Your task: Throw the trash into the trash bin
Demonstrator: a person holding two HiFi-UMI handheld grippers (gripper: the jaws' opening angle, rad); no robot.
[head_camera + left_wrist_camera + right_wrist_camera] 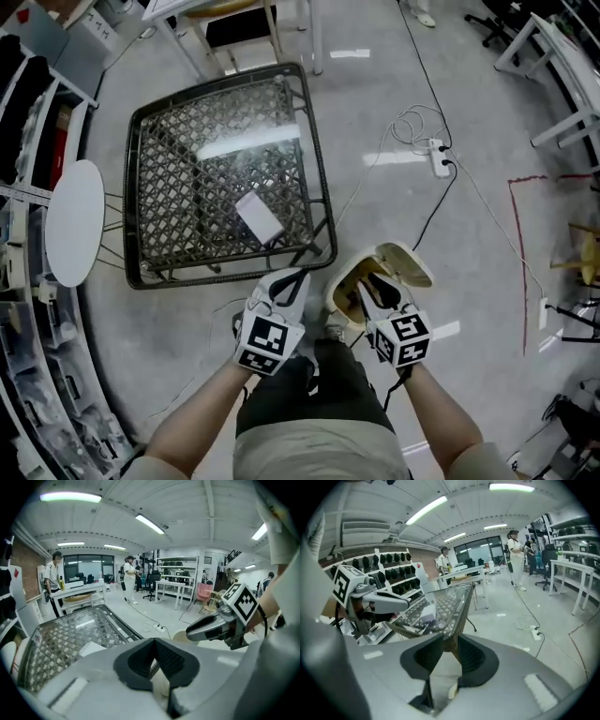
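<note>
Trash bin [343, 289]: cream, rounded body, lid raised, dark inside.

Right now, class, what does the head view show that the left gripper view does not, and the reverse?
Only the head view: the person's left forearm and legs. Only the left gripper view: ceiling lights and a pink chair. Both: the wicker table, the white box on it, and the power strip on the floor.
</note>
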